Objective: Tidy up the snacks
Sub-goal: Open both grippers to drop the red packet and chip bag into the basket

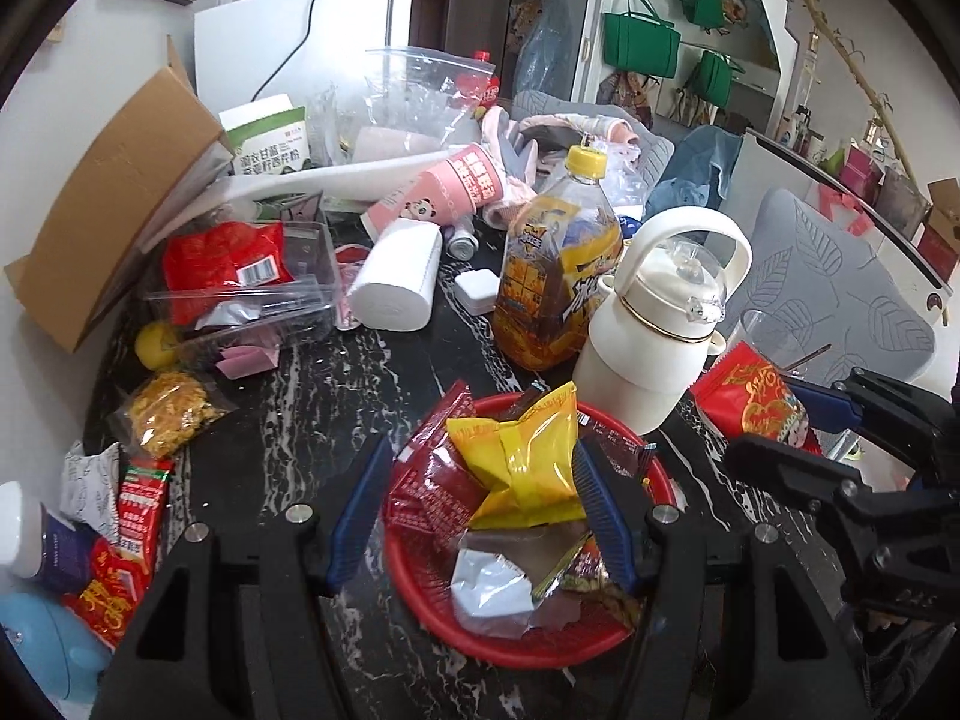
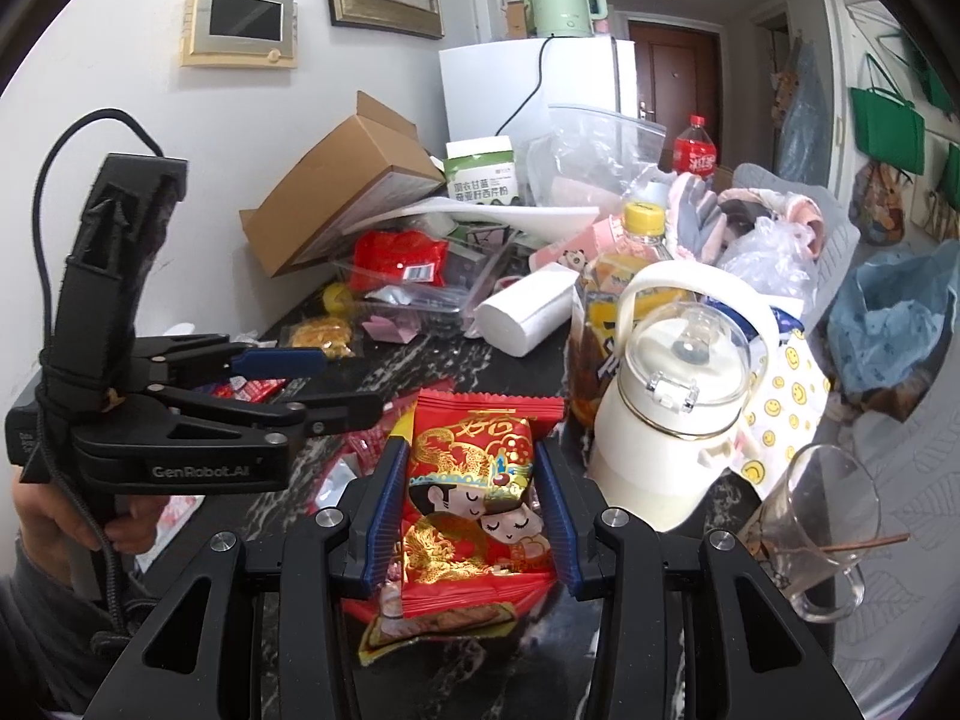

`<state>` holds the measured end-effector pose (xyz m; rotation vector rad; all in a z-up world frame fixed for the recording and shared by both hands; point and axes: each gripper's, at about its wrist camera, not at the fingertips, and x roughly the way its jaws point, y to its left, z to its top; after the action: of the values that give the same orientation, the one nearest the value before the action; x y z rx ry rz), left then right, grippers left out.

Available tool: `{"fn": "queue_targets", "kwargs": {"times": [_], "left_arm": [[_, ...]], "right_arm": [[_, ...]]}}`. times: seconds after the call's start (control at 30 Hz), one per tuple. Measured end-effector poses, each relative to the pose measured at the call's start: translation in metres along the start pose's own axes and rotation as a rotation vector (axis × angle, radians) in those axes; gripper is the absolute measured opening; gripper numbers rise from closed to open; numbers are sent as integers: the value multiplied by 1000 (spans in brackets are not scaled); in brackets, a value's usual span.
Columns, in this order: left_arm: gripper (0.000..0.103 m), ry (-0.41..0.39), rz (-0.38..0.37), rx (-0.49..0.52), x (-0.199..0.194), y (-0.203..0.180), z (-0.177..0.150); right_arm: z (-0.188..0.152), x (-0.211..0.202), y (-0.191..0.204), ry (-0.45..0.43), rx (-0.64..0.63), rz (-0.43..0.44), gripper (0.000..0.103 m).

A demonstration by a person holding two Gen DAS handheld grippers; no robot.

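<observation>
A round red plastic basket [image 1: 654,480] near the middle of the black marble table [image 1: 336,384] already holds a yellow crinkly snack bag [image 1: 516,450] and dark red packets, while several packets lie loose at the near left. The left gripper [image 1: 480,516] hangs half open over the basket, holding nothing. The right gripper [image 2: 474,498] pinches a red printed snack packet [image 2: 474,480], not yet in the basket.

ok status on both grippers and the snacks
Left gripper open over red basket, nothing held. Right gripper shut on red snack packet. White bottle close beside basket.
</observation>
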<state>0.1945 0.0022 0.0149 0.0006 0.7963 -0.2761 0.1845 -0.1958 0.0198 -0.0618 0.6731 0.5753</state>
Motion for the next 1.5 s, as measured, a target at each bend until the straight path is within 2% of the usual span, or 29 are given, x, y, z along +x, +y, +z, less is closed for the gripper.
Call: {"fn": "queue_targets", "kwargs": {"times": [0.27, 0.53, 0.67, 0.97, 1.13, 1.5], "left_arm": [[61, -4, 46, -25, -15, 8, -11], [61, 15, 60, -79, -13, 24, -24], [61, 29, 39, -100, -10, 29, -30], [61, 55, 87, -111, -5, 39, -38], [61, 62, 80, -104, -5, 35, -41], [61, 53, 72, -87, -10, 25, -38]], "right_arm": [[3, 9, 9, 23, -10, 6, 42], [2, 30, 21, 82, -51, 41, 42], [1, 45, 28, 110, -66, 45, 42], [-3, 69, 28, 158, -49, 50, 43], [-3, 68, 28, 158, -41, 47, 56], [-2, 57, 26, 141, -30, 42, 56]]}}
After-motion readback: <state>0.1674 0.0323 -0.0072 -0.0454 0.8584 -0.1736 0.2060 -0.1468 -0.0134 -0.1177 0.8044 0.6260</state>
